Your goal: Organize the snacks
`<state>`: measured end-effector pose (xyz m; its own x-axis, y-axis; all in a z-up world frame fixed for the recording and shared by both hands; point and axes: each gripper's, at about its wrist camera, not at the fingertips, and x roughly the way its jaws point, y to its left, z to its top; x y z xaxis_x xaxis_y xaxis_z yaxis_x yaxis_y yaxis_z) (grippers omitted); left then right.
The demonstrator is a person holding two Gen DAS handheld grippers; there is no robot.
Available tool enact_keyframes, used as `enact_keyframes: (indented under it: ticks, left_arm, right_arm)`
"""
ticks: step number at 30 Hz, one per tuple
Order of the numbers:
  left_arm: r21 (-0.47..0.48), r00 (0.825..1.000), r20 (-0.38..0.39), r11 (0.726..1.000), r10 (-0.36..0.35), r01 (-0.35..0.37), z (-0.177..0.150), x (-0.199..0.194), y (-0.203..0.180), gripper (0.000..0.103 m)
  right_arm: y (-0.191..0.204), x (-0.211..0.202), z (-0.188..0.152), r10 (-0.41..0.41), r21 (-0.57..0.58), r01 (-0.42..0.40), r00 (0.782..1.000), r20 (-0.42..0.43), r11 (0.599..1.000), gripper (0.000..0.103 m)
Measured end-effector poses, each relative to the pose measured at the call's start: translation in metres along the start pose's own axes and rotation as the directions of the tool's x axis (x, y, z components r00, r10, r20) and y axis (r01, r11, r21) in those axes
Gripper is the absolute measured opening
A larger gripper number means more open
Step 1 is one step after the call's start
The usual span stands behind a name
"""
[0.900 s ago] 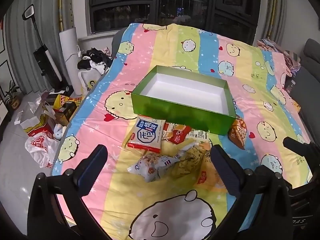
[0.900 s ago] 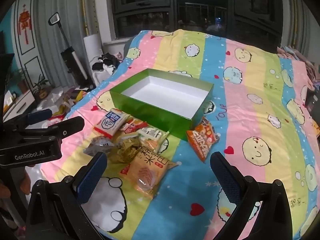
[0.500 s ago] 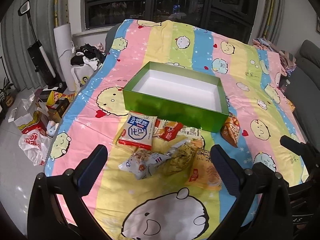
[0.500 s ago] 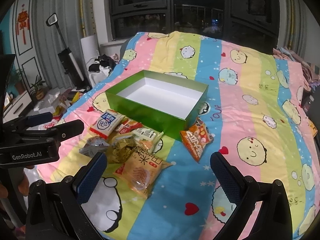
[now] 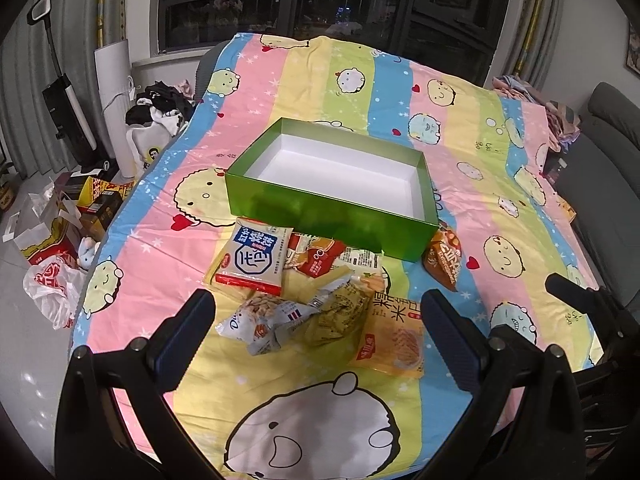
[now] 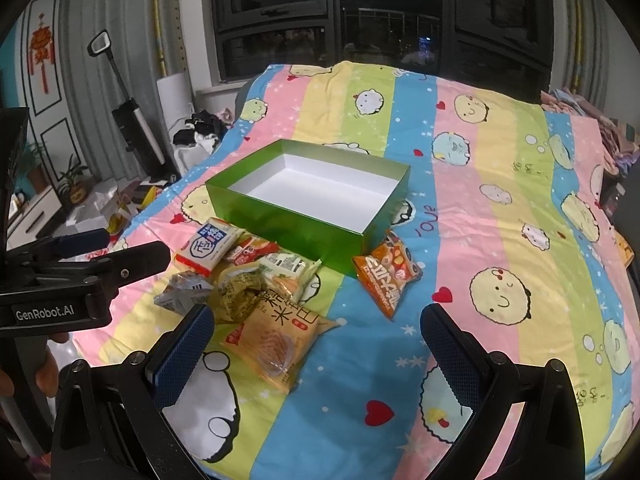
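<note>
An empty green box (image 5: 320, 208) (image 6: 280, 220) with a white inside sits on the striped cartoon bedspread (image 5: 352, 92) (image 6: 500, 220). In front of it lie several snack packets: a white and blue one (image 5: 252, 260) (image 6: 208, 246), a red one (image 5: 316, 258), a silver one (image 5: 264, 322), a crumpled olive one (image 5: 340, 312) (image 6: 236, 292), a yellow one (image 5: 394, 338) (image 6: 276, 334) and an orange one (image 5: 446, 260) (image 6: 386, 272). My left gripper (image 5: 318, 336) hovers open above the heap, holding nothing. My right gripper (image 6: 316, 344) is open too, over the bedspread between the yellow and orange packets.
The bed's near edge runs just under both grippers. On the floor to the left lie bags and boxes (image 5: 60, 236), clothes (image 5: 164, 104) and an upright vacuum (image 5: 64, 92). A grey sofa (image 5: 608, 128) stands at the right. Dark windows (image 6: 380, 16) are behind.
Both views have shifted slightly; the box and packets sit a little lower and closer in the frames. Nothing has been picked up and both grippers stay wide.
</note>
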<state>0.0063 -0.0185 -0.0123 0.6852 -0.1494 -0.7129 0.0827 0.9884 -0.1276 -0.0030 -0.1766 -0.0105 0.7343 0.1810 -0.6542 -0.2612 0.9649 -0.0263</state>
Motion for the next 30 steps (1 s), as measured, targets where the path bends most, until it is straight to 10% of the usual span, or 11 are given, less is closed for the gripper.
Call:
enact_keyframes:
  ticks: [30]
  left_arm:
    - [-0.082, 0.984, -0.141, 0.992, -0.105, 0.094, -0.009, 0.026, 0.008, 0.103]
  right_arm:
    - [-0.005, 0.009, -0.012, 0.058, 0.076, -0.054, 0.997, -0.047, 0.996, 0.102]
